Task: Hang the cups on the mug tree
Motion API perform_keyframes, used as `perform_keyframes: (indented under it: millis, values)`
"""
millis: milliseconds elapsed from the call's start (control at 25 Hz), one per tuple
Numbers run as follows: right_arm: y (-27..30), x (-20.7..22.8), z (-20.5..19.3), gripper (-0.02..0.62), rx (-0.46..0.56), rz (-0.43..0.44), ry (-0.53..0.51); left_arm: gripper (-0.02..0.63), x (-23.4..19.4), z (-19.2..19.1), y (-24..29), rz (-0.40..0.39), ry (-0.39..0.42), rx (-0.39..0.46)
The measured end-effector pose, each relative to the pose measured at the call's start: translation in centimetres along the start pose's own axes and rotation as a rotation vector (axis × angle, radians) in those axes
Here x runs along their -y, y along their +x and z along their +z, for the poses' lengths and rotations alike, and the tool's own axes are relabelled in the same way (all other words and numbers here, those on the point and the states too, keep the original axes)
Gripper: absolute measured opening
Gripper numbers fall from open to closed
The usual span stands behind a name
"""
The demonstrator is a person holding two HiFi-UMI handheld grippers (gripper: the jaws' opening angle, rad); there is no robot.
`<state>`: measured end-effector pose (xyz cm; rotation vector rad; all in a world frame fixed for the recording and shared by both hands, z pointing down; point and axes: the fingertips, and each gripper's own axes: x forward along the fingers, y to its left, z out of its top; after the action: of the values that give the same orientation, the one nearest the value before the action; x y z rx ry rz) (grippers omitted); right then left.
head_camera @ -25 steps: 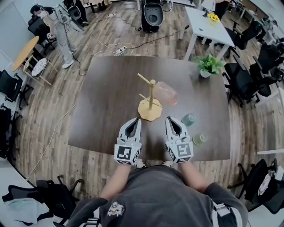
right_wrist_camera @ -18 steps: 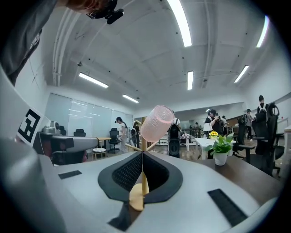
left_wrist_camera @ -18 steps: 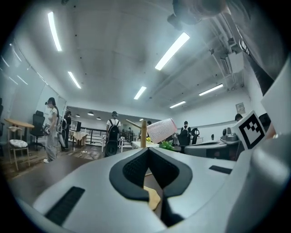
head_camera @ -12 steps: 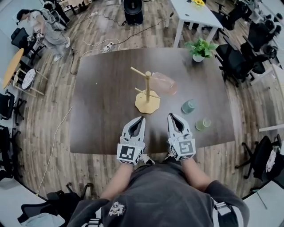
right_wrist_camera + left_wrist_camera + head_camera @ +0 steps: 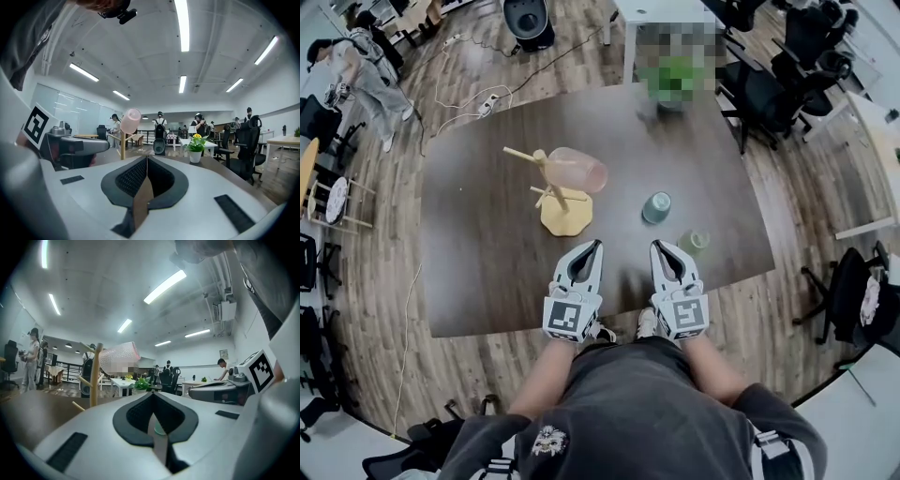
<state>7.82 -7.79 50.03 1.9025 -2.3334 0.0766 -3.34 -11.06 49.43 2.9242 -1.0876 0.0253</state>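
The wooden mug tree (image 5: 555,192) stands left of the middle of the dark table (image 5: 487,272), with a pink cup (image 5: 577,169) hanging on one of its pegs. To its right a teal cup (image 5: 656,206) stands on the table, and a green cup (image 5: 694,242) sits nearer the front edge. My left gripper (image 5: 594,247) and right gripper (image 5: 659,248) hover side by side over the front of the table, both shut and empty. The left gripper view shows its closed gripper (image 5: 152,397), the tree (image 5: 95,376) and the pink cup (image 5: 119,357). The right gripper view shows its closed gripper (image 5: 146,159) and the pink cup (image 5: 130,121).
A potted plant (image 5: 196,147) stands at the table's far right. Office chairs (image 5: 769,89) crowd the right side. A white table (image 5: 666,14) and a black bin (image 5: 528,19) lie beyond. A person (image 5: 356,66) stands far left, with cables (image 5: 478,98) on the floor.
The head view has swung, so the table, tree and cups have slid left and up in the picture. Both grippers stay shut and side by side near the front edge.
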Motion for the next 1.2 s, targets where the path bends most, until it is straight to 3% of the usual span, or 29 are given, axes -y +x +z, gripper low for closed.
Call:
perform_keyframes:
  millis: [360, 720, 920, 960, 1040, 1200]
  values:
    - [-4.0, 5.5, -2.3, 0.028, -0.026, 0.007, 0.001, 0.008, 7.6, -1.4, 3.9, -0.063, 0.016, -0.057]
    - [-6.2, 8.7, -4.8, 0.028, -0.055, 0.026, 0.010, 0.008, 11.1, -2.8, 5.9, -0.054, 0.026, -0.070]
    - [-6.8, 11.1, -7.0, 0.029, -0.100, -0.019, 0.014, 0.008, 12.9, -4.4, 6.8, -0.091, 0.049, -0.095]
    - [-6.8, 11.5, -7.7, 0.048, -0.108, -0.020, 0.022, 0.008, 13.1, -4.6, 7.0, -0.092, 0.050, -0.098]
    - [-6.7, 12.0, -8.9, 0.154, -0.122, -0.019, 0.037, 0.008, 13.5, -5.0, 7.3, -0.089, 0.046, -0.106]
    - [-6.6, 12.7, -10.6, 0.217, -0.155, -0.023, 0.044, 0.008, 14.4, -5.7, 7.6, -0.087, 0.038, -0.114]
